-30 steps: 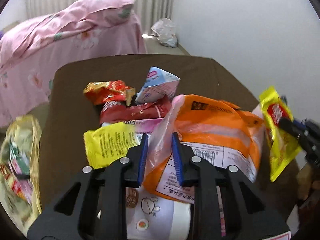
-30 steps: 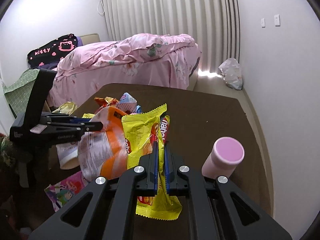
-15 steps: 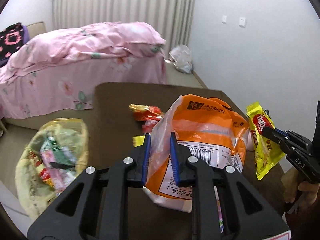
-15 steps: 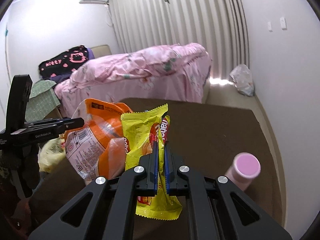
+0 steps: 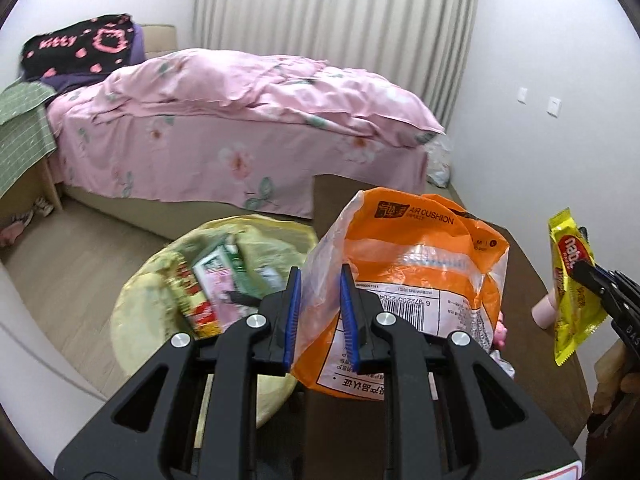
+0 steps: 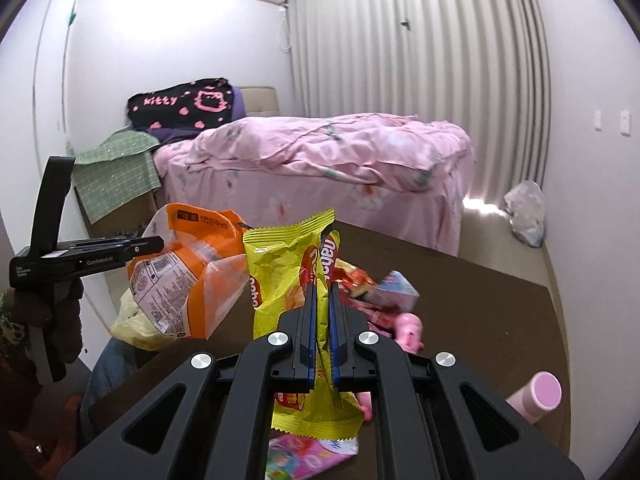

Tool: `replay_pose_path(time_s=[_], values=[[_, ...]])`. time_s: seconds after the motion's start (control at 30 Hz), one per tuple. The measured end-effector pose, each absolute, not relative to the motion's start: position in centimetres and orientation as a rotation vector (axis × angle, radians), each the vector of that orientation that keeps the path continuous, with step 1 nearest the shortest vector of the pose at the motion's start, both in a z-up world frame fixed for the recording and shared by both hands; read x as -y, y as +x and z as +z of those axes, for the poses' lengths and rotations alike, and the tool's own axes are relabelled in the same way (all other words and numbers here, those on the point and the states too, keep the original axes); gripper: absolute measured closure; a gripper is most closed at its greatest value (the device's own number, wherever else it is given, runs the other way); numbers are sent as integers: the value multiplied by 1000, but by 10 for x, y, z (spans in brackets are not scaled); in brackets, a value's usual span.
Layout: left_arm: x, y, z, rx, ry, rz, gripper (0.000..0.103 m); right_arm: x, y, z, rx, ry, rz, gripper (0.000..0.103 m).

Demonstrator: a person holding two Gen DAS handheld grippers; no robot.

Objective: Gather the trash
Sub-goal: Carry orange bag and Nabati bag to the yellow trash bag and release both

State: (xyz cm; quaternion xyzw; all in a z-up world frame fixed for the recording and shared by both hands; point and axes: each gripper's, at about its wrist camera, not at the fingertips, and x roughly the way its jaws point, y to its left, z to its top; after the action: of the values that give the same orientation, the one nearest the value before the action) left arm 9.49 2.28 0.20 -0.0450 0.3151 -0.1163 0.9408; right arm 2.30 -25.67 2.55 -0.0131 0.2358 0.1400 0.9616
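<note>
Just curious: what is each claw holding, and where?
Left gripper: orange bag, clear side edge. Right gripper: yellow wrapper, pinched mid-length.

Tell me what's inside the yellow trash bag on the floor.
In the trash bag lie crumpled wrappers: a pink-and-green pack and a red-and-yellow one. The left gripper covers the rest.

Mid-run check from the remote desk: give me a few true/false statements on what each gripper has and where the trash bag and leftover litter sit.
1. The left gripper grips the orange packet. True.
2. The right gripper is empty. False: it is shut on the yellow wafer wrapper.
3. The yellow-green trash bag sits on the brown table. False: it is on the floor beside it.
4. Wrappers remain on the table. True.
5. The pink-capped bottle is in the bag. False: it is on the table.
</note>
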Motion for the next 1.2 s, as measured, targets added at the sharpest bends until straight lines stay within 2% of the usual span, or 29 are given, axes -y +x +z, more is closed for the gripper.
replay_pose_path(time_s=[0.23,0.37,0.5,0.67,0.8,1.0,1.2], values=[[-62,96,0,-566,-99,-14,84,227,39,31,-492,-44,328,97],[-70,109,-8,-524,22,202,84,215,47,28,-512,-40,342,97],[-83,138,-43,-620,63,312,84,209,57,19,-543,-32,348,97],[-99,151,-87,-760,-92,201,84,196,74,11,-579,-48,360,97],[-102,151,-98,-797,-153,144,84,176,94,13,-594,-52,408,97],[-107,142,-100,-787,-233,105,84,126,129,7,-635,-79,524,97],[-120,139,-106,-769,-323,99,84,51,194,-28,-767,-175,696,97]])
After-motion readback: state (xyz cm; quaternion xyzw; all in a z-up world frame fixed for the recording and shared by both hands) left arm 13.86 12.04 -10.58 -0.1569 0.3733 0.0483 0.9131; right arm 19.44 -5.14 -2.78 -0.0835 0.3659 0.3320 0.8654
